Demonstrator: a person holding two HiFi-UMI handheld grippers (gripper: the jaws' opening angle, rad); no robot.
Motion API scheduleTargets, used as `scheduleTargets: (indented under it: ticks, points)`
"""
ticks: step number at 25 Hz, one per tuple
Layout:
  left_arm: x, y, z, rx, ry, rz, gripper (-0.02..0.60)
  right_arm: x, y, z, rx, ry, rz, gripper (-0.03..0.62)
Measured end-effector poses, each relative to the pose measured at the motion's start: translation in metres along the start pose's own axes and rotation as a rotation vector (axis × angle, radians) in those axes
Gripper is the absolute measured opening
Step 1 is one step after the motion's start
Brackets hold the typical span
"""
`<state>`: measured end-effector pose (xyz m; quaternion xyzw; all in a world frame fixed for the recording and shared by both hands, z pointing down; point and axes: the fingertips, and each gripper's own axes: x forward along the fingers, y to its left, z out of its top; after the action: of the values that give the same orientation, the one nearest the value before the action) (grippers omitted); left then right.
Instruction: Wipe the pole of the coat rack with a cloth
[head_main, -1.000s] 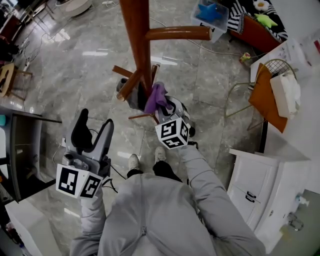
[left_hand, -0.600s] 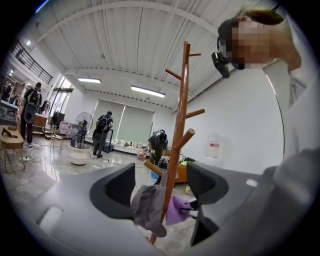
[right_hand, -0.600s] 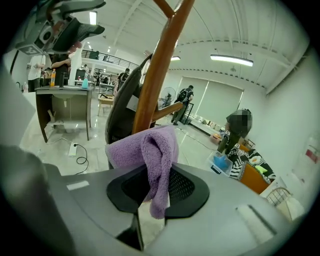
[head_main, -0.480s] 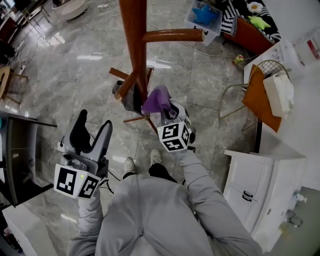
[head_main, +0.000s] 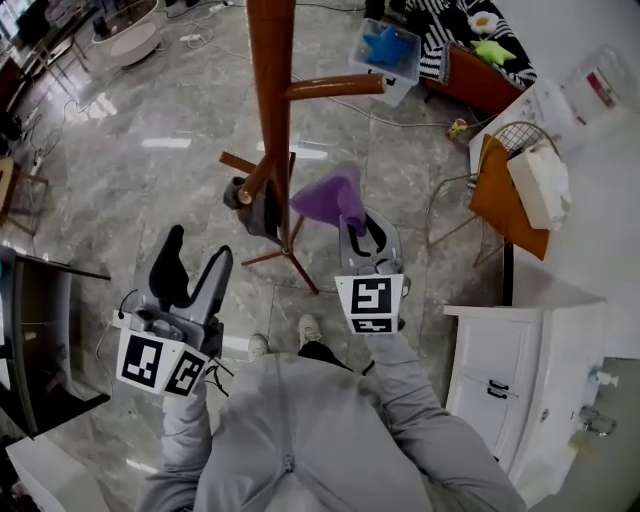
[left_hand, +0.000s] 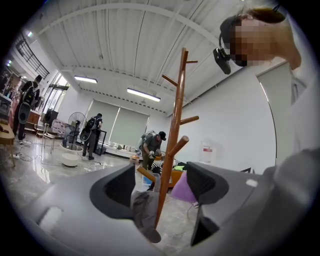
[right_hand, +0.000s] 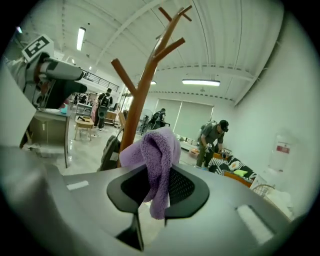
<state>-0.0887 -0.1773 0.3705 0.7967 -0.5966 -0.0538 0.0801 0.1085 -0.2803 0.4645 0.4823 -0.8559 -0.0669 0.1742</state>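
Observation:
The brown wooden coat rack pole (head_main: 270, 100) rises in the middle of the head view, with pegs branching off it. My right gripper (head_main: 362, 222) is shut on a purple cloth (head_main: 335, 195), which hangs just right of the lower pole; I cannot tell whether they touch. In the right gripper view the cloth (right_hand: 157, 160) drapes out of the jaws of the right gripper (right_hand: 157, 187), in front of the pole (right_hand: 137, 107). My left gripper (head_main: 196, 248) stands open and empty to the lower left, apart from the rack. From the left gripper (left_hand: 160, 187), the pole (left_hand: 170, 150) shows between the spread jaws.
A grey garment (head_main: 255, 205) hangs on a low peg of the rack. A white cabinet (head_main: 510, 370) and an orange chair (head_main: 505, 195) stand at the right. A clear box with a blue toy (head_main: 385, 45) lies beyond the rack. Several people (right_hand: 212, 142) are in the background.
My right gripper has drawn back and to the right with the purple cloth, which now hangs beside the pole instead of close against it. The left gripper has barely moved.

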Motion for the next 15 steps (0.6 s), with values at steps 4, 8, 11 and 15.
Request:
scheduleTargets:
  ticks: [4, 8, 11, 15]
  points:
    - [0.000, -0.004, 0.006, -0.001, -0.022, -0.037, 0.348, -0.032, -0.006, 0.041, 0.035, -0.088, -0.055, 0.069]
    - [-0.003, -0.006, 0.011, 0.007, -0.034, -0.064, 0.348, -0.062, -0.008, 0.078, 0.021, -0.149, -0.098, 0.069]
    - [-0.005, -0.004, 0.014, 0.024, -0.039, -0.079, 0.348, -0.081, -0.009, 0.097, 0.010, -0.180, -0.136, 0.069]
    - [-0.013, 0.002, 0.019, 0.028, -0.050, -0.088, 0.348, -0.101, -0.014, 0.116, 0.044, -0.242, -0.188, 0.069]
